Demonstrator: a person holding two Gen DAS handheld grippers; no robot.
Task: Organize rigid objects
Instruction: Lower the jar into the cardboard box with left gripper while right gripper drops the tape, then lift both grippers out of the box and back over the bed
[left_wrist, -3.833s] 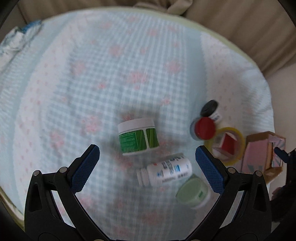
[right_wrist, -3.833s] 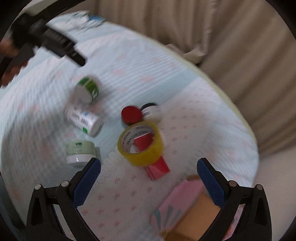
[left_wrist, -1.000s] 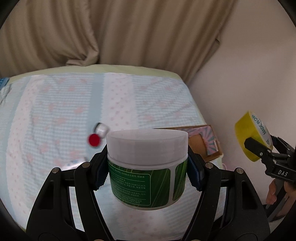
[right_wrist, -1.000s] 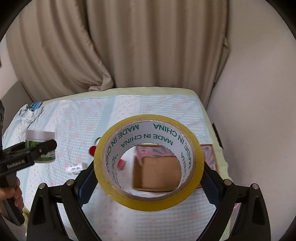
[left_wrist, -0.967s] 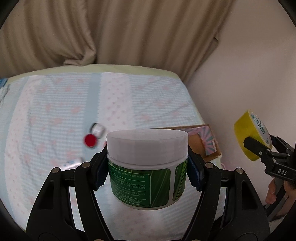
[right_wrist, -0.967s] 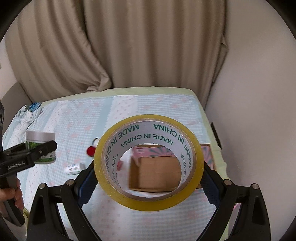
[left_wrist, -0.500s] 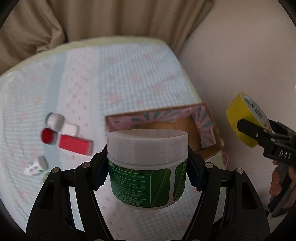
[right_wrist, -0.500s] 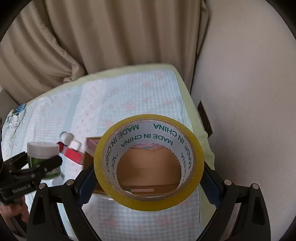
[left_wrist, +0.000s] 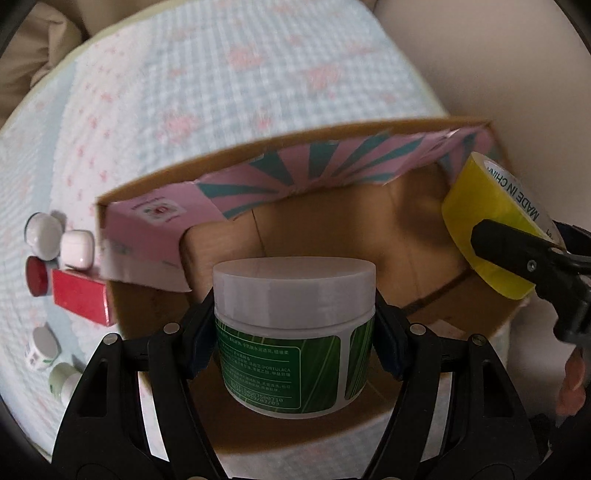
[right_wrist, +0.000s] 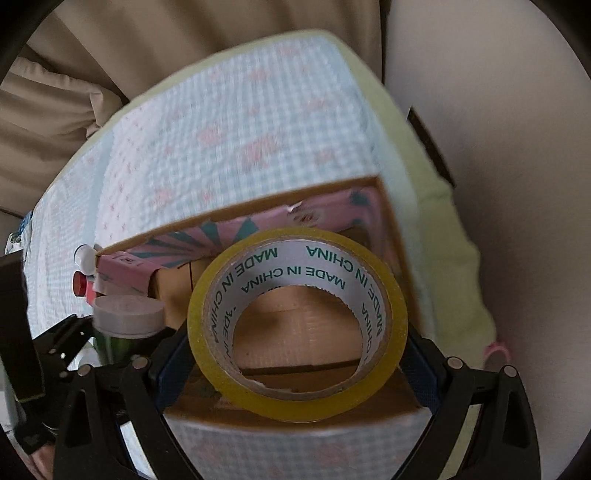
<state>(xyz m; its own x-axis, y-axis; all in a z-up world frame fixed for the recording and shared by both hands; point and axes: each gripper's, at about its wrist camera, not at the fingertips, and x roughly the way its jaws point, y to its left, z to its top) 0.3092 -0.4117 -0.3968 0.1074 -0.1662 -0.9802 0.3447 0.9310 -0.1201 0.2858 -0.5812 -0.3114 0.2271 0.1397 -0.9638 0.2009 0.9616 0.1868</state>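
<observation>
White-lidded jar (left_wrist: 294, 332) with green leaf-print label, yellow tape roll (right_wrist: 297, 325) with white core and green lettering, brown cardboard box (left_wrist: 424, 236) with pink-and-teal sunburst flaps, pale blue checked bedspread (left_wrist: 240, 74) with pink flowers, red box (left_wrist: 80, 302), beige curtain (right_wrist: 129, 48)

The open cardboard box (left_wrist: 424, 236) sits on the bedspread (left_wrist: 229, 92) at its right edge, and both held things hang over its opening — the jar (left_wrist: 293, 332) clamped in the left gripper (left_wrist: 293, 343) above the near left part, the tape roll (right_wrist: 297, 325) clamped in the right gripper (right_wrist: 295, 354) above the right part. Left of the box, on the bedspread, lies a cluster — an earbud case (left_wrist: 76, 248) and a small flat box (left_wrist: 82, 301) nearest its left wall, a round cap (left_wrist: 37, 281) and a small jar (left_wrist: 42, 232) just beyond them. Nearer the camera along that left side lie a small bottle (left_wrist: 38, 349) and, just before it, another container (left_wrist: 62, 380).
</observation>
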